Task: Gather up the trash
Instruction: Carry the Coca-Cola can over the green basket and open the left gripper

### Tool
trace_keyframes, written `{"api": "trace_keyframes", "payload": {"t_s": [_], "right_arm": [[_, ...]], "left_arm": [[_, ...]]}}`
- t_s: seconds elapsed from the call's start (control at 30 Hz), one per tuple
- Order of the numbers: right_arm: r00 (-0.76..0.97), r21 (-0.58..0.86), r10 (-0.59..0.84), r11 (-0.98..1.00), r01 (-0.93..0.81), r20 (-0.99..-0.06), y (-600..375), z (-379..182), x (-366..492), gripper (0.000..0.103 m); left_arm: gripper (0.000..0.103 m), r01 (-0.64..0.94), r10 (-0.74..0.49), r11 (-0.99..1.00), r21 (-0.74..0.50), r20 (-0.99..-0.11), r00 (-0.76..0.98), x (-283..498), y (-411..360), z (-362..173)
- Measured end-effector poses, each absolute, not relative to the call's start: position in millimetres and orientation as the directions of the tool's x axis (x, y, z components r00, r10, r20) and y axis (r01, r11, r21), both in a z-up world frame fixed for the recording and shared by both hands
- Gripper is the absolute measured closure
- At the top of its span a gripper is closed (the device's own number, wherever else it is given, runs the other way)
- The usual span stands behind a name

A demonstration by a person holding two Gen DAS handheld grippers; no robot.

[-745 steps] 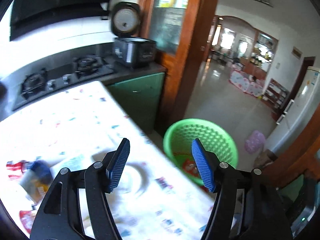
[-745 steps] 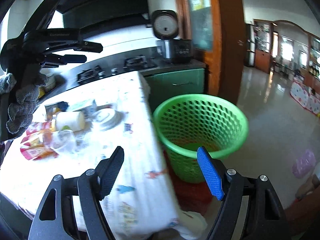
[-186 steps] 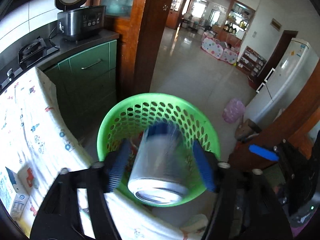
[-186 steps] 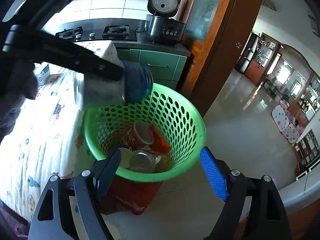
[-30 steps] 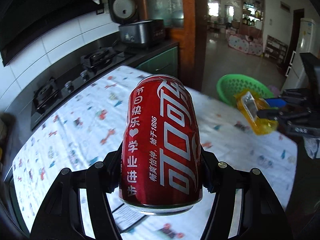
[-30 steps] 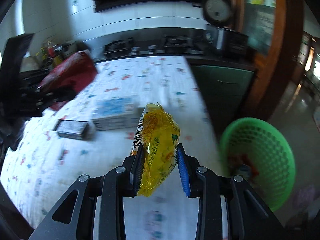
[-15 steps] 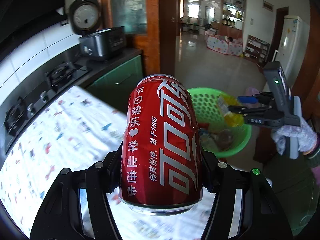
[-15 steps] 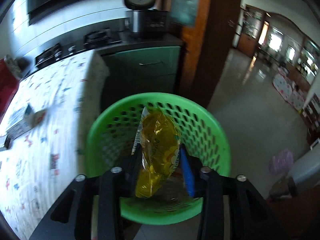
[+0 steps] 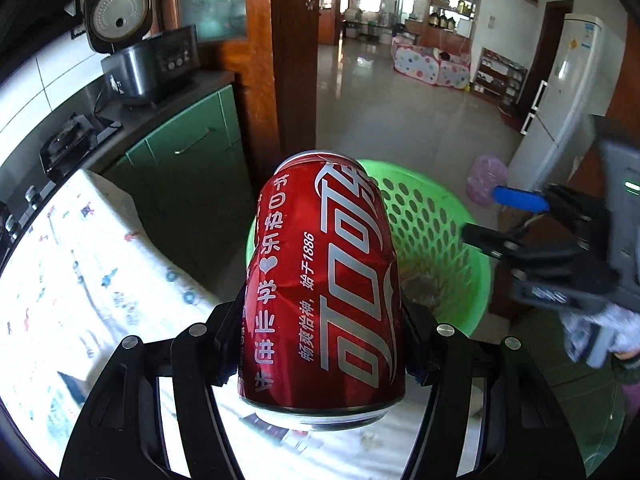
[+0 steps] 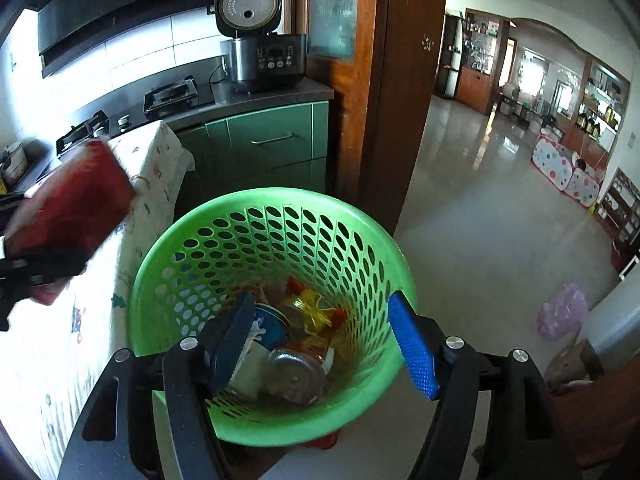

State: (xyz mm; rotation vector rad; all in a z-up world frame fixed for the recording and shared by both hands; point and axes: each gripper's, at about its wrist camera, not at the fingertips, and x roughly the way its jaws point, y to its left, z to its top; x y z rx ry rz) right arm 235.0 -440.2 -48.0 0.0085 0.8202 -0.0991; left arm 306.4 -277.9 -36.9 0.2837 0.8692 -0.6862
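Observation:
My left gripper (image 9: 324,344) is shut on a red cola can (image 9: 324,280), held upright over the table's edge, just short of the green perforated waste basket (image 9: 440,216). The same can (image 10: 68,208) shows blurred at the left of the right wrist view. My right gripper (image 10: 324,344) hangs over the green basket (image 10: 360,240); its jaws are opening, with nothing between them. A yellow snack wrapper (image 10: 308,308) lies inside the basket on a jar (image 10: 296,372), a tin (image 10: 268,328) and other trash. In the left wrist view my right gripper (image 9: 508,216) reaches in from the right.
The table with a patterned white cloth (image 9: 80,272) borders the basket on the left. Behind stand green cabinets (image 10: 264,144), a rice cooker (image 10: 260,40), a gas hob (image 10: 168,92) and a wooden door frame (image 10: 396,80). A pink bag (image 10: 560,312) lies on the tiled floor.
The right gripper swung from the table to above the basket, opened, and the yellow wrapper dropped in. The left gripper carried the can across the table toward the basket.

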Motion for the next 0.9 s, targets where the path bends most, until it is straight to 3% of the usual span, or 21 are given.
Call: {"api": "trace_keyframes", "payload": {"t_s": [0.13,0.37,0.9], "right_arm": [[0.695,-0.018,-0.077,0.996,0.092,-0.715,-444.6,-42.2,218.7,0.033],[0.703,-0.010,-0.071,0.996,0.090,-0.708,-445.7,-37.4,203.8,0.033],[0.713,-0.001,0.000,1.000,0.000,-0.701,-387.9,-22.2,195.9,0.032]], "left_arm": [[0.040,0.649,-0.435,0.759,-0.062,-0.789,0.433,314.5,-290.8,-47.4],[0.028,0.636,-0.452,0.766,-0.091,-0.780,0.432,316.7,-293.3,-52.0],[0.028,0.553,-0.409,0.832,-0.042,-0.719,0.562,274.2,-194.4,-6.9]]}}
